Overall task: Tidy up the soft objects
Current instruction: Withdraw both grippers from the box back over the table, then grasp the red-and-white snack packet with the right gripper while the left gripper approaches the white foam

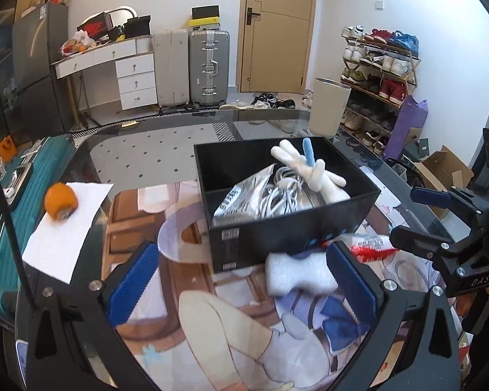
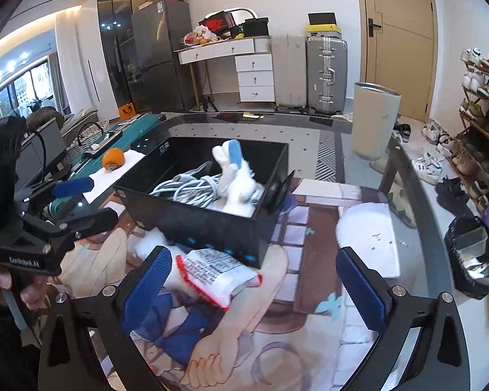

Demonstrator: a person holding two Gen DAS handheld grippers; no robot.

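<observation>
Both grippers are held over the worktop (image 2: 417, 176), just short of the black box (image 1: 309, 224). Left gripper (image 1: 241, 280): fingers wide apart, nothing clamped. Right gripper (image 2: 254, 290): fingers likewise wide apart, empty.

Loose soft things: a white pad (image 1: 296, 273) lies on the worktop just in front of the box, beside the left gripper's right finger. A red-edged packet (image 2: 218, 273) lies at the box's near wall, toward 10 o'clock between the right fingers. A plush rabbit (image 1: 313, 172) and cables (image 2: 192, 189) are already in the box.

Risks, as judged: the packet is flat and slick, so a shallow pinch may slip off or drag it under the box edge. The pad sits off-centre in the left gap; closing as aligned may catch only a corner. The two grippers are close and may collide.

Orientation: the packet's long axis runs from 10 to 4 o'clock in the right view. The pad's runs roughly 9 to 3 in the left view.
</observation>
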